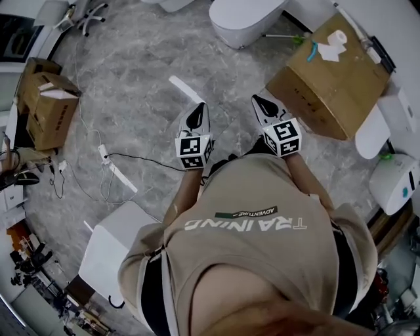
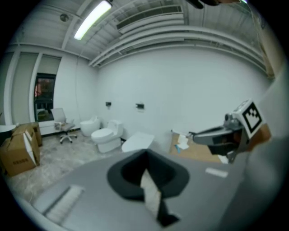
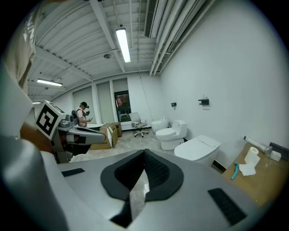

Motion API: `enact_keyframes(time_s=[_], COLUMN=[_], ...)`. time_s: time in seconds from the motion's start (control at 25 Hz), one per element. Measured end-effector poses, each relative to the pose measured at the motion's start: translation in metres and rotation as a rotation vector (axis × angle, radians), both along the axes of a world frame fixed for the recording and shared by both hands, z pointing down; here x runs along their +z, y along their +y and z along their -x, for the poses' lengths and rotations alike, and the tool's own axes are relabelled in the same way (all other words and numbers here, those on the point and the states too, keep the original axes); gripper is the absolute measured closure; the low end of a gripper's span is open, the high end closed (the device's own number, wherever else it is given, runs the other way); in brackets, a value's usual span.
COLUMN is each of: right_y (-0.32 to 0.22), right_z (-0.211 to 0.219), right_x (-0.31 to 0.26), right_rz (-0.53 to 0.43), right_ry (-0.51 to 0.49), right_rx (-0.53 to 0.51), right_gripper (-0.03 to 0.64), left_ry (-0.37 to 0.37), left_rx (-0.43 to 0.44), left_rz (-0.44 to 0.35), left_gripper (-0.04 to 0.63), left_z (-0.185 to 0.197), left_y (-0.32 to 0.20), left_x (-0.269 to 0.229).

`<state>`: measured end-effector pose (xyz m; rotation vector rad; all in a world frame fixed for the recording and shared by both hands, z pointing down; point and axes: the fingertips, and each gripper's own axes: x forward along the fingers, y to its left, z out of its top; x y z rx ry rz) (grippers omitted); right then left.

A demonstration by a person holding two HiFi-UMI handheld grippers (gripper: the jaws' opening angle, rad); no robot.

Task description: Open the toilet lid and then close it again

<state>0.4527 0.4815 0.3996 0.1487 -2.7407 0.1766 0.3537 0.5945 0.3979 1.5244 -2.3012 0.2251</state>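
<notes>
Even, bright light falls from ceiling strip lamps (image 3: 123, 45), with fisheye bending, dark corners and a soft left gripper view.

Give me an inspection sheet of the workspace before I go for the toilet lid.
Surface: grey marbled floor.
Job's things: toilet ahead of the person, its lid down, neither gripper near it.
Clutter: cardboard box at right with a paper roll on top; more boxes at left.
Grippers: left gripper and right gripper held out in front, jaws together, nothing between them.
Cables: a black cable lies on the floor at left.
Surroundings: further toilets along the wall, an office chair, another person far back.
</notes>
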Motion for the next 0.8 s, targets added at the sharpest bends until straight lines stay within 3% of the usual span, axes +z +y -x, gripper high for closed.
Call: enact_keyframes(time_s=[0.24,0.6,0.8], right_y=[-0.040,-0.139,-0.173], right_z=[0.011,0.117,0.157], right_x=[0.038,0.041,0.058], right_rz=[0.039,0.009,0.059], right_ry=[0.077,0.037,0.068], right_rx=[-0.014,-0.163,-0.186], right_gripper=[0.604,0.604,0.603], left_ry=[0.029,0.003,0.047], left_rx=[-0.016,-0.061,-0.146], left_rz=[0.002,0.027,0.020], left_gripper=[0.591,0.591,0.592], left_z=[0.026,0.094,0.135], left_y=[-0.053,-0.143,-0.162], left_x=[0.019,0.011,0.012])
